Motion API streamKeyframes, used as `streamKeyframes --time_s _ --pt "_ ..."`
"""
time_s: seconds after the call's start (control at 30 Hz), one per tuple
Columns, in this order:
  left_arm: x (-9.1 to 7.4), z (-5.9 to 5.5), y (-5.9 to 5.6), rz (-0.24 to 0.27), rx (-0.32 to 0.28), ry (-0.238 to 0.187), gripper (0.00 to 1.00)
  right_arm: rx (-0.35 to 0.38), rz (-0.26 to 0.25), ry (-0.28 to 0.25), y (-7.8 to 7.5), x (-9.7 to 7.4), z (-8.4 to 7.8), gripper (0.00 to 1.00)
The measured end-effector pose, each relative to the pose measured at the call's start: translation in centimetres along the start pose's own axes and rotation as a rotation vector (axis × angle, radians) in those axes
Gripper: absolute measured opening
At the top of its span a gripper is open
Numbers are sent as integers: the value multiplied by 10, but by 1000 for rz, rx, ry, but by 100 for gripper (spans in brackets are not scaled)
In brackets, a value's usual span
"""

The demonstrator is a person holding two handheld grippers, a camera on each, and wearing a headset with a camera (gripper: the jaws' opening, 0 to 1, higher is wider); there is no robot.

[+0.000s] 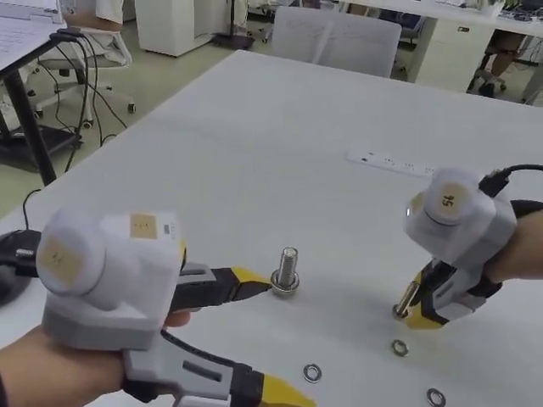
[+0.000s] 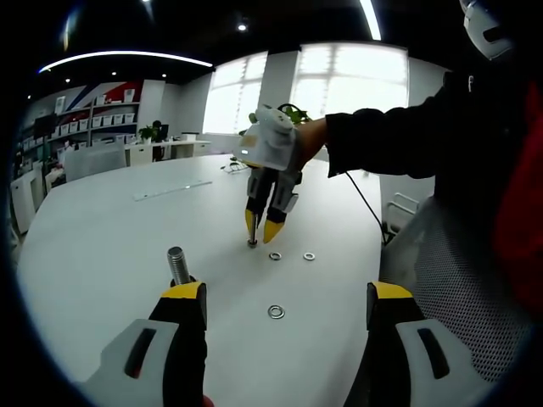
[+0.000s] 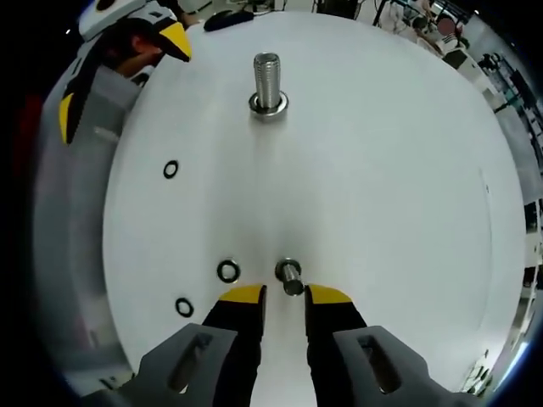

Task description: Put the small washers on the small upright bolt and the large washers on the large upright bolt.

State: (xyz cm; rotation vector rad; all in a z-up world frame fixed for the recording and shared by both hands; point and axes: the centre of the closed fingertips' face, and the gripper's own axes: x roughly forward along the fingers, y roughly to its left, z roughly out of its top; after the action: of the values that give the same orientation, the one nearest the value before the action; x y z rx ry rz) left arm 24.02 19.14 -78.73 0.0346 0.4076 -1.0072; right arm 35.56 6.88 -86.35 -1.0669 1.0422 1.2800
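The large upright bolt [image 1: 287, 268] [image 2: 177, 264] [image 3: 267, 78] stands mid-table with a metal ring around its base. The small upright bolt [image 1: 405, 298] [image 3: 290, 276] [image 2: 252, 242] stands to its right. Three small washers [image 1: 312, 372] [image 1: 400, 347] [image 1: 436, 397] lie flat on the table near the front. My left gripper [image 1: 270, 339] [image 2: 284, 292] is open wide, one fingertip [image 1: 254, 283] just beside the large bolt. My right gripper [image 1: 422, 315] [image 3: 285, 295] points down at the small bolt, its jaws a narrow gap apart with nothing between them; the bolt stands just ahead of the tips.
The white table [image 1: 280, 153] stretches far back. A white power strip [image 1: 392, 162] lies on it behind the right gripper. A black mouse [image 1: 13, 246] sits at the left edge. Chairs and desks stand beyond the table.
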Motion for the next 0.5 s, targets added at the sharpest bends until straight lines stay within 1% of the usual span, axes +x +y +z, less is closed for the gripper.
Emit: streamKeyframes --time_s 0.27,0.5 --pt "0 0 -2 -4 4 1 77 35 -1 -4 8 -3 -9 20" --pt "-1 0 -1 -3 10 1 77 53 3 -31 18 -8 -7 20"
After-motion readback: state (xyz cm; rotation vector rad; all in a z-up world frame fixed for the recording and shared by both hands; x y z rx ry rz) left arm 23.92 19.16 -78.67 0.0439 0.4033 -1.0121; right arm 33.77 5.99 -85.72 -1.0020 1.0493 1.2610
